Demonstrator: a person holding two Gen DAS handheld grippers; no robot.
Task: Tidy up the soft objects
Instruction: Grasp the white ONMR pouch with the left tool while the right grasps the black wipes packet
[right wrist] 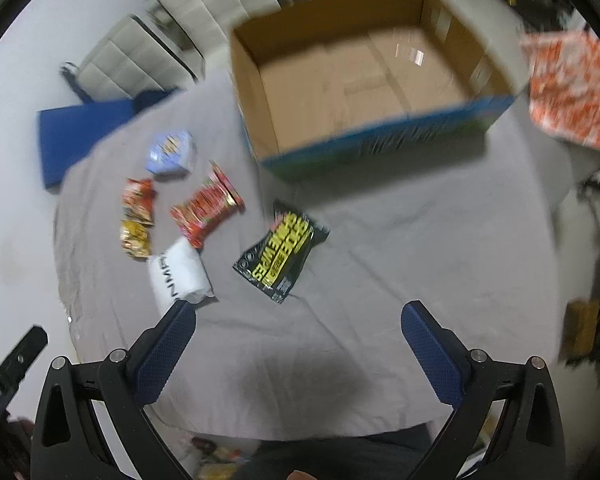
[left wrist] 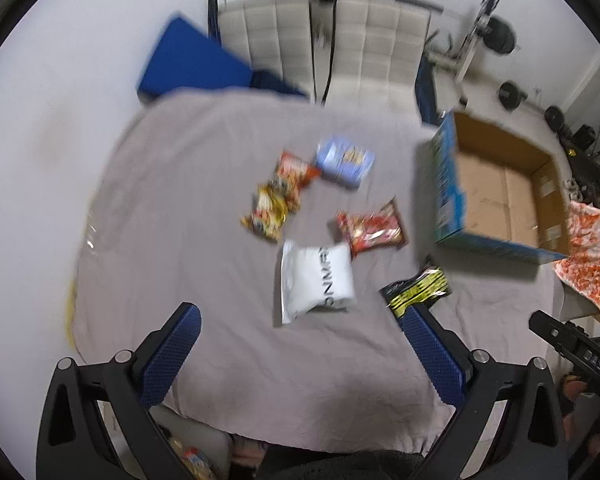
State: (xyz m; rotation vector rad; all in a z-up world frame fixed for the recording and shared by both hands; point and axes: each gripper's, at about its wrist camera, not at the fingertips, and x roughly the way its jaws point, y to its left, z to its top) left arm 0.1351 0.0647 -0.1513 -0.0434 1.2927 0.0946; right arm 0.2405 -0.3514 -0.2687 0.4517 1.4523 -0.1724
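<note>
Soft packs lie on a grey cloth-covered table (left wrist: 204, 168). In the left wrist view: a white pouch (left wrist: 318, 282), a red snack bag (left wrist: 372, 230), a black-and-yellow wipes pack (left wrist: 418, 290), a yellow-orange snack bag (left wrist: 272, 210), another red bag (left wrist: 296, 170) and a pale blue pack (left wrist: 345, 161). An open cardboard box (left wrist: 500, 188) stands at the right. My left gripper (left wrist: 300, 320) is open and empty, above the near table. In the right wrist view my right gripper (right wrist: 298, 316) is open and empty, just short of the wipes pack (right wrist: 282, 250) and white pouch (right wrist: 178, 276); the box (right wrist: 360, 80) is behind.
A blue pad (left wrist: 188, 60) and a padded beige seat (left wrist: 340, 40) stand beyond the table. An orange-white patterned cloth (left wrist: 592, 248) hangs right of the box. Gym gear (left wrist: 500, 32) fills the far right. The other gripper's black body (left wrist: 572, 352) shows at the right edge.
</note>
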